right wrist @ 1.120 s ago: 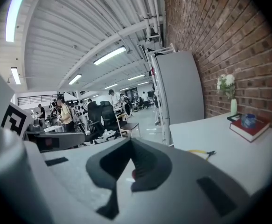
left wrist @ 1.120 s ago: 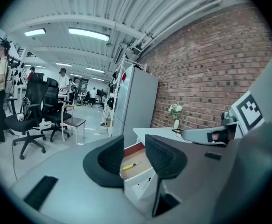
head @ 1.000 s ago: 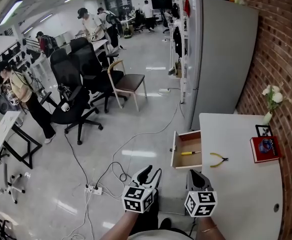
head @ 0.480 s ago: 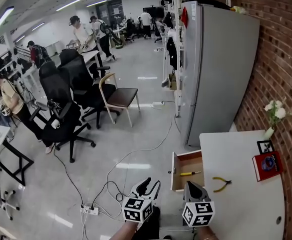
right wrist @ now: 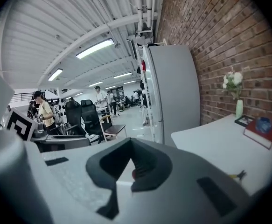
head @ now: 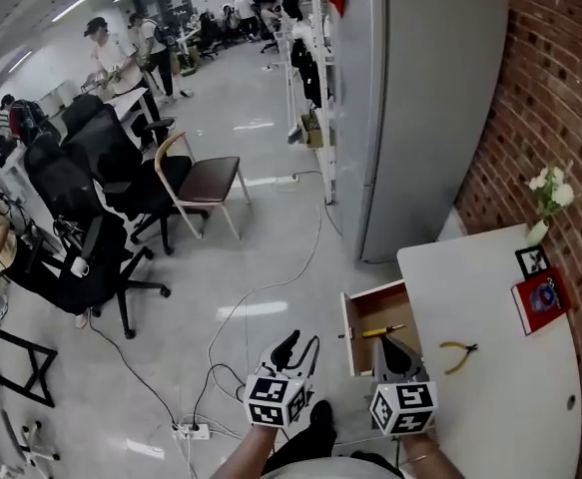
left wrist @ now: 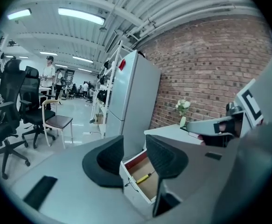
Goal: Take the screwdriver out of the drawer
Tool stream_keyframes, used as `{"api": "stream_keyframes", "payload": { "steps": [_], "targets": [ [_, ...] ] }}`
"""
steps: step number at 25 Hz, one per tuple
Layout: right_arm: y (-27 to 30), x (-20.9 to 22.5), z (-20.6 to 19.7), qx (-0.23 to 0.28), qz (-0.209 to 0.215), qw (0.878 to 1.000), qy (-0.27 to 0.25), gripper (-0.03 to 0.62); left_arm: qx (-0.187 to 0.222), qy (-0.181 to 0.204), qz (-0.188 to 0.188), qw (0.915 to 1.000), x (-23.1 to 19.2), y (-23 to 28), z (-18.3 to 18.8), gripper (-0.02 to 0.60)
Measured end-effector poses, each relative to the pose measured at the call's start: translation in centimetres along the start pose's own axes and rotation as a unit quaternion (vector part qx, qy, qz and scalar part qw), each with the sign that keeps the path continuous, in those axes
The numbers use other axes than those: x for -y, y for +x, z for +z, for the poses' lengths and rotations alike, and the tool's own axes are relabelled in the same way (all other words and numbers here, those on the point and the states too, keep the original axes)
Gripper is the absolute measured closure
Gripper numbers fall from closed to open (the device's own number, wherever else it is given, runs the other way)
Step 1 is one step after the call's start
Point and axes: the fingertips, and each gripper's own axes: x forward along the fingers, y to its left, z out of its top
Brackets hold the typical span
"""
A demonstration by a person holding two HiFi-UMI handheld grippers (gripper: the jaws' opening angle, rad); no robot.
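Closing in: both grippers have drawn nearer the open drawer (head: 370,309) since a second ago.
Right gripper (head: 387,342), jaws pressed together and empty, points at the yellow-handled screwdriver (head: 380,332) lying in the drawer just past its tips; left gripper (head: 300,345), jaws spread on nothing, hangs beside it over the floor. Farther right of the right jaws, pliers (head: 460,352) lie on the white table (head: 500,407).

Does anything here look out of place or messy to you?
Nothing is spilled or broken. The drawer stands pulled out from the table with a screwdriver inside, pliers lie loose on the tabletop, and a cable trails across the floor.
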Motion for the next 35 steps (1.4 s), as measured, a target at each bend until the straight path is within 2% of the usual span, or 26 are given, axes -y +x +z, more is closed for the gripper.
{"api": "stream_keyframes", "payload": {
  "steps": [6,10,13,21,28,35],
  "targets": [
    [0.2,1.0,-0.5,-0.007,-0.065,0.998,-0.001,0.592,-0.04,0.005,-0.057,0.9976,-0.3,3.0,-1.7,0.445],
    [-0.5,3.0,-1.1,-0.014,-0.117,0.993,0.003,0.592,-0.053,0.017,-0.09,0.9944,0.6,4.7,-2.1,0.445],
    [-0.8,4.1,-1.8,-0.023,-0.138,0.99,0.012,0.592,-0.067,0.023,-0.112,0.9912,1.4,5.9,-2.9,0.443],
    [-0.6,7.4,-4.0,-0.031,-0.175,0.983,0.033,0.592,-0.109,0.045,-0.129,0.9845,3.2,9.6,-5.8,0.445],
    [-1.1,9.6,-5.0,-0.032,-0.194,0.979,0.044,0.592,-0.153,0.083,-0.162,0.9713,5.5,12.5,-9.3,0.443],
    [-1.6,12.3,-6.1,-0.031,-0.226,0.972,0.058,0.592,-0.194,0.13,-0.211,0.9492,9.0,16.0,-12.4,0.445]
  ]
}}
